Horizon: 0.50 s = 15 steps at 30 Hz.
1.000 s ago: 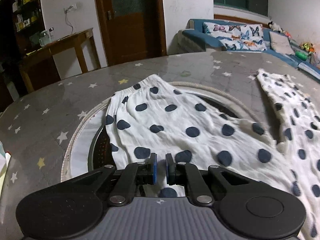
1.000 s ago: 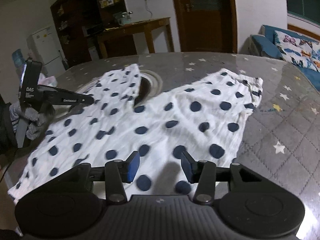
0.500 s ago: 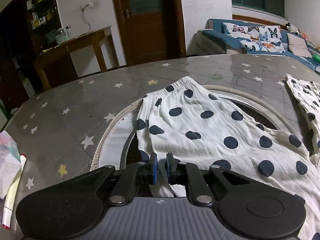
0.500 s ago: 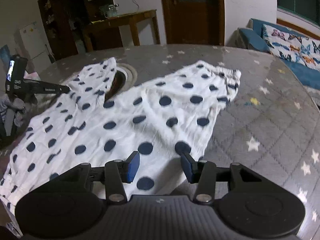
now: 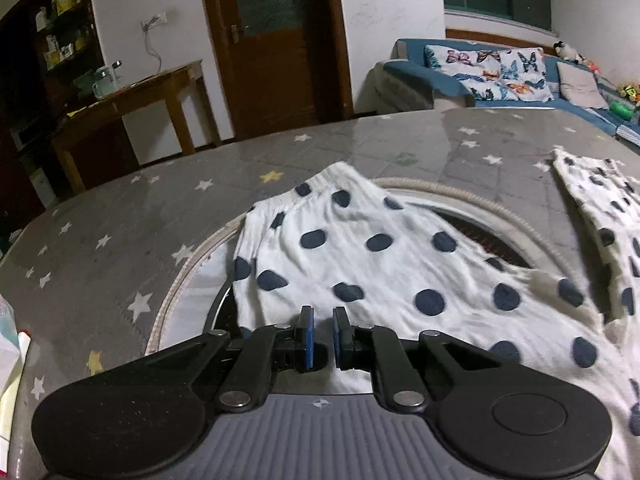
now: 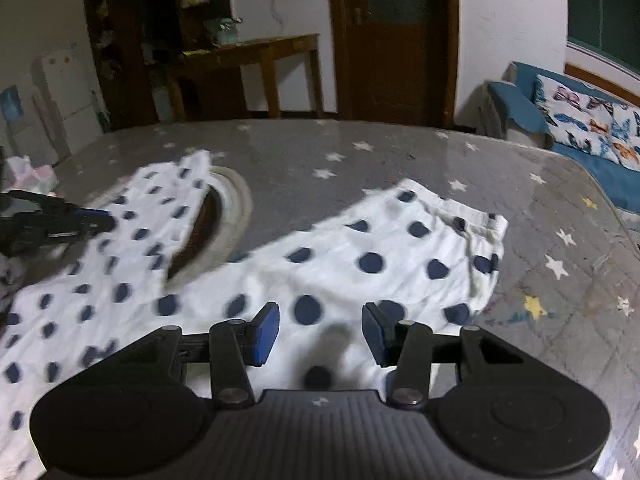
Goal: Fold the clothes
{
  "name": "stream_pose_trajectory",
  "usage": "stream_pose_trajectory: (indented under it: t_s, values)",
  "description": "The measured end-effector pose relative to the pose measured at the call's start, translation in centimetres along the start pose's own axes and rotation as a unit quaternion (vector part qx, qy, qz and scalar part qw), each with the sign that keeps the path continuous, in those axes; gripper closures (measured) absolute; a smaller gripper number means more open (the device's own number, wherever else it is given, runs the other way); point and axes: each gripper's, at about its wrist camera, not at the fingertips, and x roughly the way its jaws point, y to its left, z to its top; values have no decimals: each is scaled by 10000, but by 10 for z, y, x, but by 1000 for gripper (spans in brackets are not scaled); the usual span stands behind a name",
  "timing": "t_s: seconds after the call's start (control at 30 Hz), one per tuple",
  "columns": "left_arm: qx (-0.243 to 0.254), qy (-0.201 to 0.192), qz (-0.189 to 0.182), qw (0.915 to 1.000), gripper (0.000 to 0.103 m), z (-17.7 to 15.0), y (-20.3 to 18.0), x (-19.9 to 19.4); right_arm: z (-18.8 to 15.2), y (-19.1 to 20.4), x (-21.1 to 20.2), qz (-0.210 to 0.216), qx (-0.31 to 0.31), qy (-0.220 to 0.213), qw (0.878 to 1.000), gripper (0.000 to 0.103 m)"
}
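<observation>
Left wrist view: left gripper (image 5: 321,334), jaws nearly together with a narrow gap, nothing visibly pinched, over the near edge of the polka-dot pants (image 5: 380,264). Pants lie spread on the desk (image 5: 132,216), 1 leg across its round inset (image 5: 460,196).

Right wrist view: right gripper (image 6: 320,334), jaws apart, empty, above the pants (image 6: 384,264).

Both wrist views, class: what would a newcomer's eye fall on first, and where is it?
First, the white trousers with dark blue dots, spread legs apart across the grey star-patterned table. One leg lies over a round ringed opening in the tabletop. Next, the left gripper, jaws nearly together over the cloth's near edge, and the right gripper, jaws apart above the other leg.
</observation>
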Motion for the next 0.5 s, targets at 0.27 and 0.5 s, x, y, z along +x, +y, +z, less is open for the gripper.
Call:
stream_pose_trajectory:
  t_s: [0.27,0.5]
  values:
    - [-152,16,198,9997,91,2,15,6,-2,-26,2,-514,253,114,9983,57]
    - [3,-104,-66,9999,90,11,2,3,16,13,21,138,-335,74,9993,56]
